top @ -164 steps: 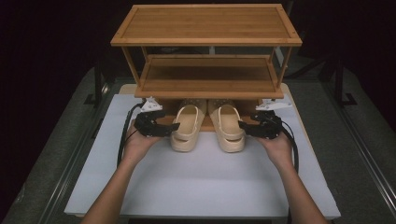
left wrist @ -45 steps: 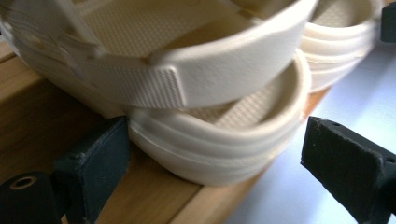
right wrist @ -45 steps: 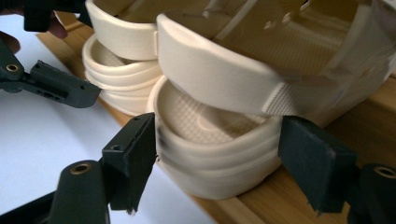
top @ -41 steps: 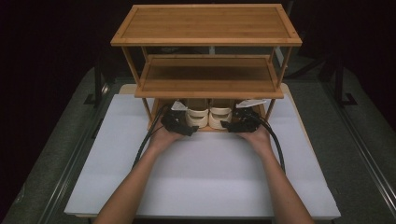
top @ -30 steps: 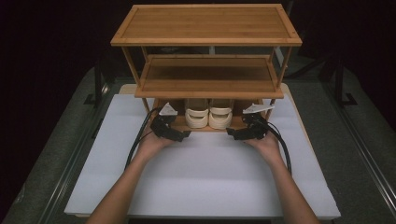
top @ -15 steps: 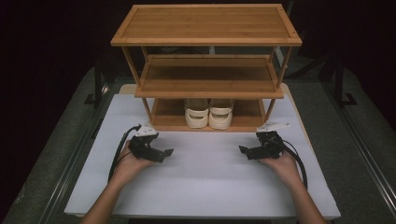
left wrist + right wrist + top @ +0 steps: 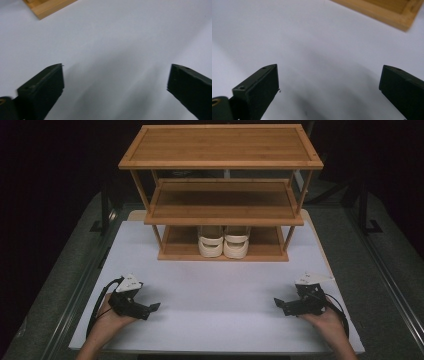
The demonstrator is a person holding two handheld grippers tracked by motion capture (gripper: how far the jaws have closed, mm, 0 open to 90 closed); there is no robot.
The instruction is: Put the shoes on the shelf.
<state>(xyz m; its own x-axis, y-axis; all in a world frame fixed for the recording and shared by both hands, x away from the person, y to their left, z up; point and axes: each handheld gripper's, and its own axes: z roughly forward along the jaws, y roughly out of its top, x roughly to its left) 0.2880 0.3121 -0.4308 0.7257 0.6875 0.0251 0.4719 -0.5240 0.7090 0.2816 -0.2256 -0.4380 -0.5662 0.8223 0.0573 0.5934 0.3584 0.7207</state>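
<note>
I have my left tongs (image 7: 154,307) low over the white worktop (image 7: 220,295) near its front left corner, and my right tongs (image 7: 278,303) likewise near the front right corner. Both gape wide with nothing between them: in the left gripper view the two black jaws stand far apart over bare white surface, and the right gripper view reads the same.

The pair of cream sandals (image 7: 223,241) sits side by side on the bottom shelf of the bamboo shoe rack (image 7: 220,162), which stands toward the worktop's back edge. Their heels face me and reach about to the shelf's front lip, and they are well apart from both tongs. I judge the stowing done, with the shoes set squarely in the middle of the lowest tier.

What could still go wrong is small. The cables (image 7: 95,312) trailing from my tongs loop on the worktop beside my hands, and a careless sweep toward the rack could drag one against a leg and jolt it. The heels lie close to the shelf's front edge, so a knock to the rack might nudge a sandal forward and off. A corner of the rack's base (image 7: 384,11) shows in the right gripper view, near enough that a quick forward move could strike it.
</note>
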